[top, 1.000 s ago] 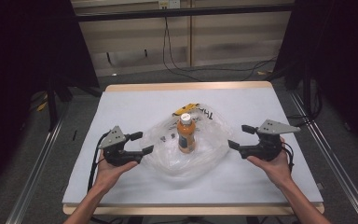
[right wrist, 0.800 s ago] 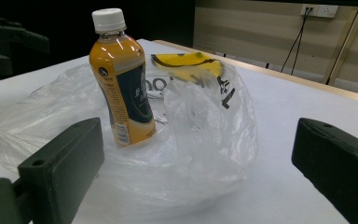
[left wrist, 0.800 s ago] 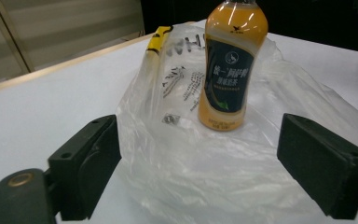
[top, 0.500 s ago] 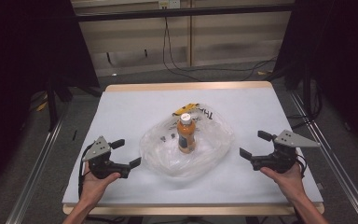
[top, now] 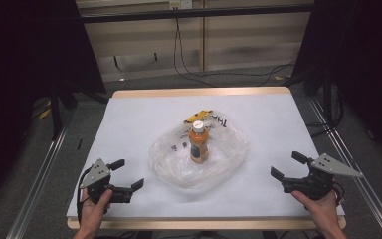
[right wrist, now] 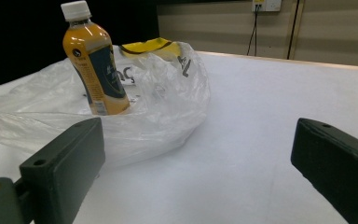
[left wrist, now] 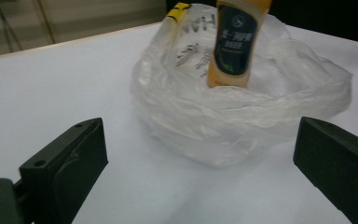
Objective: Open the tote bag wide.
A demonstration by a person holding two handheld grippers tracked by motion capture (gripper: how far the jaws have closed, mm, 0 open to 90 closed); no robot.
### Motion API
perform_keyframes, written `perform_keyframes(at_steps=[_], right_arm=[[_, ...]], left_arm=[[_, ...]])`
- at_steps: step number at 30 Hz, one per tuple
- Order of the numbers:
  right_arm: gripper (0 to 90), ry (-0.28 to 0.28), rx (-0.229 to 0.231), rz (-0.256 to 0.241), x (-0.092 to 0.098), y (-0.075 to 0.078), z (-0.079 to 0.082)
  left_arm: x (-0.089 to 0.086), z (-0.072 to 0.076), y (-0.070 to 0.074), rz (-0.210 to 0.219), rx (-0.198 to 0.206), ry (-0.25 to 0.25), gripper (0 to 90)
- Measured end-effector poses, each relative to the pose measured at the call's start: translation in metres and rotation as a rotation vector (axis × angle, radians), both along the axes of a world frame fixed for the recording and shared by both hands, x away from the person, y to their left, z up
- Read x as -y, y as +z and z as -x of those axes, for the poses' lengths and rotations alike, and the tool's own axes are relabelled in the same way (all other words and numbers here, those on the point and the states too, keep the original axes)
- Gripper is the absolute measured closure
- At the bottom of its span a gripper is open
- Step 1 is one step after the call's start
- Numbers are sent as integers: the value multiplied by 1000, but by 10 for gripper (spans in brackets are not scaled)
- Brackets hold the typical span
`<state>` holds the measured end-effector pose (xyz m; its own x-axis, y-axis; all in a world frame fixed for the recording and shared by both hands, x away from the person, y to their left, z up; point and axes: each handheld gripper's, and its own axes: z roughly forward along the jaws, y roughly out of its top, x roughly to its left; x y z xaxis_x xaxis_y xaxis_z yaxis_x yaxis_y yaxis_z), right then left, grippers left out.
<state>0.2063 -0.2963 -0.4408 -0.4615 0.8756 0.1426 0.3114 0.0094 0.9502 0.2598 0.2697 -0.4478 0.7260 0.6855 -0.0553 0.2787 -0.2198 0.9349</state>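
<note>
An orange drink bottle [top: 199,144] with a white cap stands upright in the middle of a crumpled clear plastic bag [top: 199,159] that lies spread on the white table [top: 144,114]. The bottle [left wrist: 237,42] and bag [left wrist: 242,116] fill the upper part of the left gripper view; the bottle [right wrist: 94,63] and bag [right wrist: 158,93] sit at upper left in the right gripper view. My left gripper [top: 127,174] is open near the front left corner, well apart from the bag. My right gripper [top: 288,165] is open near the front right edge, also apart from it.
A yellow strip [top: 198,117] and black lettering mark the bag's far side. Cables [top: 199,74] run across the floor beyond the table. Metal rails [top: 35,184] flank both table sides.
Both hands have pulled back from the bag towards the table's front corners, left to the left and right to the right. The bottle and bag have stayed put.
</note>
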Motion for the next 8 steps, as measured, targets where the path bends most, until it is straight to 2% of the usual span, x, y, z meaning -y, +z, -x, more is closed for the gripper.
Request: perform_keyframes(at_steps=[1,2,4,5,6,8], right_arm=[[27,-4,-7,-34,2,-1,2],[27,-17,-2,-40,4,0,4],[29,-33,13,4,2,0,4],[29,-33,13,4,2,0,4],[28,-18,-6,-28,3,-2,2],[29,-20,-12,-12,2,-3,1]], left_arm=[[-2,1,0,18,1,13,25],[-8,3,-3,22,8,32,22],[-8,2,-6,18,-12,33,21],[-8,2,-6,18,-12,33,22],[-8,1,-6,-7,-7,33,23],[-8,0,-5,-4,0,30,22]])
